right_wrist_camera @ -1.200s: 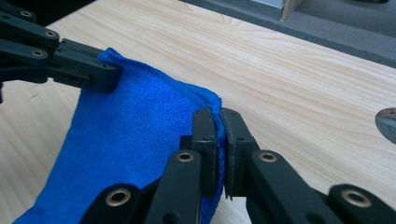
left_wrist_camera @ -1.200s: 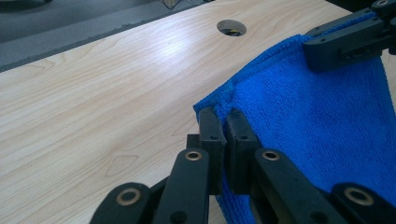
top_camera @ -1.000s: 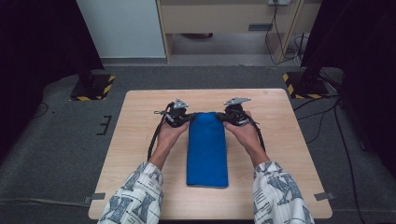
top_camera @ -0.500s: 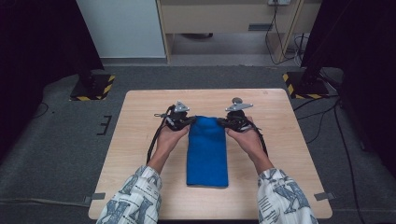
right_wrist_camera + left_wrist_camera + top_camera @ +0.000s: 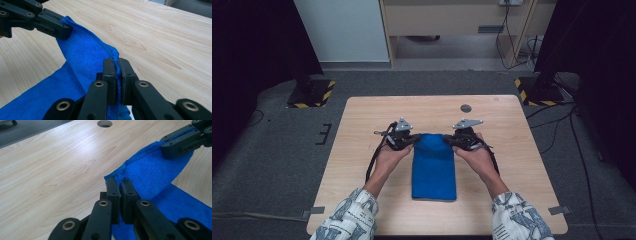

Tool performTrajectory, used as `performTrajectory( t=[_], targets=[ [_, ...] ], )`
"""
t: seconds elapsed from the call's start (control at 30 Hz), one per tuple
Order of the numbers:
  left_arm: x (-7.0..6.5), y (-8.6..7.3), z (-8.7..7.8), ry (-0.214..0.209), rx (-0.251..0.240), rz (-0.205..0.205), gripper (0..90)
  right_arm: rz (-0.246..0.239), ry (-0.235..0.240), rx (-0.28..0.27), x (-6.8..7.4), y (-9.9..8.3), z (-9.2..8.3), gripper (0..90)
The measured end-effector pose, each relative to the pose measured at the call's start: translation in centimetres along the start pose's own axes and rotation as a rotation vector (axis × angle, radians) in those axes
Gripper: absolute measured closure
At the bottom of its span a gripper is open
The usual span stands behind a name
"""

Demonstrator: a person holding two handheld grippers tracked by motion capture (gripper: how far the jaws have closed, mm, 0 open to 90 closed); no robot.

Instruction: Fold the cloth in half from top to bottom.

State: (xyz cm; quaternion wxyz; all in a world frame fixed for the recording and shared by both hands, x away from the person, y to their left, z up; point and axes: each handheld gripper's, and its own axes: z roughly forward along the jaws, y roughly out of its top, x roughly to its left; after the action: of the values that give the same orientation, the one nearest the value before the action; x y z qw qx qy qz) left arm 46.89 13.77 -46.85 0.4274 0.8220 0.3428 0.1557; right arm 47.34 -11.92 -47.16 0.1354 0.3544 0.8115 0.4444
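1. Left gripper [image 5: 411, 141] [image 5: 119, 185]: jaws are pressed together on the far left corner of the blue cloth [image 5: 433, 164] [image 5: 155, 172], with the hem pinched between the pads.
2. Right gripper [image 5: 451, 140] [image 5: 116, 65]: jaws are clamped on the far right corner of the same cloth [image 5: 87, 57]; a thin line of blue fabric shows between the pads in the right gripper view.
3. In the high view, both grippers sit near the middle of the wooden table [image 5: 362, 125], facing each other across the far end of the cloth, each held in a hand coming in from the near edge. A grey three-cornered plate tops each gripper.
4. Cloth position: it lies as a long narrow strip running from the grippers toward the person, near end flat on the table close to the near edge.
5. Cloth condition: the far end is raised off the table surface. Both gripper views show the edge between the two corners hanging in a shallow curve, the fabric sloping down to the flat part behind it.
6. In the left gripper view, the other gripper [image 5: 175, 146] appears at upper right holding its corner; in the right gripper view, the other gripper [image 5: 62, 30] appears at upper left doing likewise.
7. Table: a small round hole [image 5: 466, 108] [image 5: 104, 123] sits beyond the grippers, well apart from the cloth.
8. Sleeves: patterned sleeves [image 5: 347, 220] cover both forearms at the near edge.
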Motion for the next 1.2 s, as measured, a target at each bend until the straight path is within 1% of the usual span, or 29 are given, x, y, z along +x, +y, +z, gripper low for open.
performTrajectory(
  t=[0.07, 0.1, 0.13, 0.17, 0.27, 0.37, 0.43, 0.57, 0.67, 0.83, 0.87, 0.97, 1.03, 1.2],
  targets=[
    [-0.2, -0.2, -0.2, -0.005, -0.004, -0.005, 87.2, 0.004, 0.003, 0.001, 0.3, -0.1, -0.2, 85.7],
    [-0.3, -0.3, -0.4, -0.008, -0.002, -0.007, 87.2, -0.004, 0.005, 0.000, 0.4, -0.2, -0.3, 85.7],
    [-0.3, -0.3, -0.4, -0.008, -0.002, -0.007, 87.2, -0.001, 0.009, -0.002, 0.5, -0.3, -0.5, 85.6],
    [-0.6, -0.5, -0.7, -0.017, -0.004, -0.005, 87.2, -0.010, 0.015, -0.004, 0.6, -0.4, -0.6, 85.6],
    [-1.2, -0.9, -1.1, -0.029, 0.001, 0.005, 87.1, -0.019, 0.025, -0.002, 1.1, -0.9, -1.1, 85.6],
    [-1.8, -1.3, -1.4, -0.039, 0.005, 0.025, 87.0, -0.042, 0.036, 0.004, 1.5, -1.6, -1.5, 85.5],
    [-2.1, -1.6, -1.5, -0.035, 0.014, 0.041, 86.9, -0.045, 0.041, 0.003, 1.7, -2.0, -1.7, 85.5],
    [-2.6, -1.9, -1.6, -0.046, 0.012, 0.049, 87.0, -0.049, 0.041, 0.007, 2.0, -2.4, -1.9, 85.5],
    [-2.8, -2.2, -1.6, -0.057, 0.012, 0.042, 87.0, -0.049, 0.045, 0.011, 2.1, -2.8, -2.0, 85.4],
    [-3.3, -2.7, -1.8, -0.072, 0.017, 0.056, 87.0, -0.056, 0.051, 0.018, 2.4, -3.4, -2.3, 85.3],
    [-3.5, -2.8, -1.9, -0.073, 0.018, 0.056, 87.0, -0.064, 0.051, 0.023, 2.4, -3.5, -2.4, 85.2],
    [-3.7, -3.0, -2.1, -0.078, 0.011, 0.052, 87.0, -0.072, 0.051, 0.014, 2.8, -3.5, -2.7, 85.1],
    [-3.8, -3.2, -2.3, -0.082, 0.010, 0.049, 87.0, -0.087, 0.053, 0.016, 3.0, -3.5, -2.9, 84.9],
    [-4.0, -3.4, -2.6, -0.087, 0.000, 0.047, 87.0, -0.089, 0.061, 0.005, 3.5, -3.4, -3.5, 84.8]
  ],
)
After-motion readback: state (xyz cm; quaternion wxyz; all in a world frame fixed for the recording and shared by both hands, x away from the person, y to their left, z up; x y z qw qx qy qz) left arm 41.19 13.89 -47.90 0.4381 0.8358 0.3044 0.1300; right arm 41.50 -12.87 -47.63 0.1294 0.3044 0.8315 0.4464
